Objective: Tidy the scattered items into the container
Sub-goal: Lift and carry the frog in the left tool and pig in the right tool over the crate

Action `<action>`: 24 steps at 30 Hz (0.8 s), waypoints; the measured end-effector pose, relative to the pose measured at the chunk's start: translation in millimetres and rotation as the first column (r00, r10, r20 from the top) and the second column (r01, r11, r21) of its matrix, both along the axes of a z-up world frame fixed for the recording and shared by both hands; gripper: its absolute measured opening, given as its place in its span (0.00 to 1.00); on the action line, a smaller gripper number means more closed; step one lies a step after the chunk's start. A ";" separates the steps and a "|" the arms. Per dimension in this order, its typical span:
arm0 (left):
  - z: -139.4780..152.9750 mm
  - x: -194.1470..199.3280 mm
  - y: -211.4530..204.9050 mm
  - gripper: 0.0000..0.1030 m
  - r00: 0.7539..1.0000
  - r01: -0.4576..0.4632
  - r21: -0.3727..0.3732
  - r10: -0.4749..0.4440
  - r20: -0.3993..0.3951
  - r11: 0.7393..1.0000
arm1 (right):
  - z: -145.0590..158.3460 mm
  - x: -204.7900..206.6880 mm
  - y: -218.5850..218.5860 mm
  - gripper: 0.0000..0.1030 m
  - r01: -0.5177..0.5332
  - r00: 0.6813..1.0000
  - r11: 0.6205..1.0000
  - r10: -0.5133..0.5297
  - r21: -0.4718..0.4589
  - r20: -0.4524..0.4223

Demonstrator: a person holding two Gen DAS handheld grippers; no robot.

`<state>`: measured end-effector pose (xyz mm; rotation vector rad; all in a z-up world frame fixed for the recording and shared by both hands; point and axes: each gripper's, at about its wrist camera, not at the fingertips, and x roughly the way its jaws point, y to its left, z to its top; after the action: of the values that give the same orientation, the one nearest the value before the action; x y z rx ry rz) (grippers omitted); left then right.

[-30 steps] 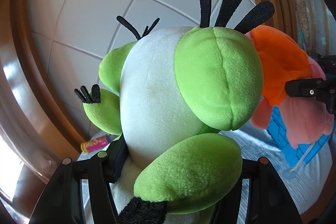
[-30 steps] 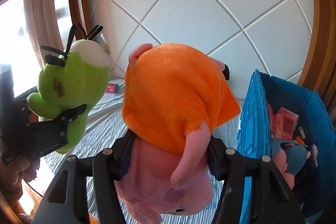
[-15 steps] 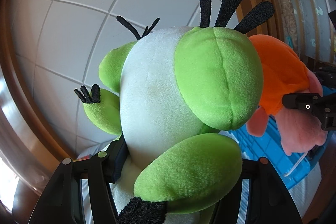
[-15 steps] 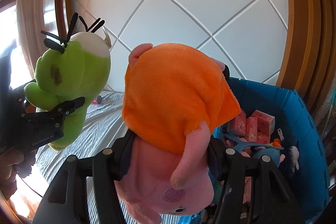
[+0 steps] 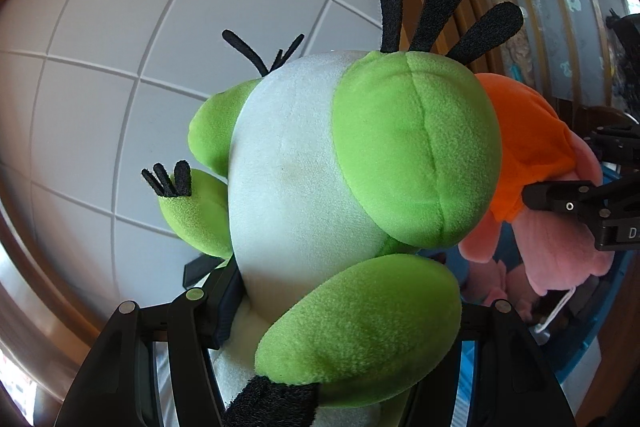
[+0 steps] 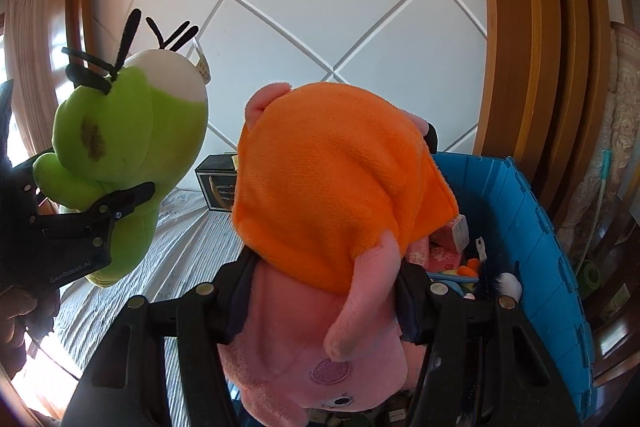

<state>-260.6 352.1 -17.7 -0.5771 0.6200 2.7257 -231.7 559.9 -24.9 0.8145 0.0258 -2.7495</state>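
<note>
Left wrist view is taken up almost wholly by the green and white plush toy [image 5: 320, 187], which the left gripper [image 5: 340, 315] is clenching around its lower body, the black fingers [image 5: 216, 307] pressing into the white fabric on either side. Black felt tufts are sticking up from the toy's head, and one rounded green limb is bulging toward the lens. To its right, the pink plush in an orange dress [image 5: 532, 163] is showing partly from behind it, with the other tool's black finger lying across it; a strip of the blue crate [image 5: 608, 331] is peeking out at the lower right edge.

From the right wrist view, the right gripper [image 6: 324, 299] is grasping the pink plush [image 6: 320, 307] about the middle, its jaws squeezing the pink body just below the orange dress hem. The toy is hanging head down over the near corner of the blue crate [image 6: 532, 227], which is standing on the striped bedcover [image 6: 188, 239] and is already holding pink boxes [image 6: 440, 247] and other small toys. The green plush [image 6: 124, 155] is sitting held up in the air at the left, over the bedcover and apart from the crate. A dark box [image 6: 216, 187] is resting on the bedcover against the white panelled wall [image 6: 320, 7].
</note>
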 end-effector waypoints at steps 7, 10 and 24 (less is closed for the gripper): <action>1.3 -11.1 45.4 0.59 0.997 0.080 -0.034 -0.081 -0.016 0.996 | -8.2 -3.7 45.5 0.56 0.070 0.998 0.998 -0.070 -0.010 0.009; 2.4 -16.8 63.9 0.59 0.993 0.117 -0.039 -0.117 -0.019 0.992 | -13.7 -7.6 66.0 0.56 0.101 0.995 0.995 -0.101 -0.013 0.019; -4.3 -68.0 123.3 0.59 0.968 0.246 0.006 -0.246 0.050 0.969 | -33.6 -22.7 123.2 0.56 0.195 0.979 0.981 -0.195 -0.012 0.057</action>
<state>-328.5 475.5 -22.0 -0.5293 0.6345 2.4716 -254.4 683.1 -58.5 0.9342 -0.0933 -2.9028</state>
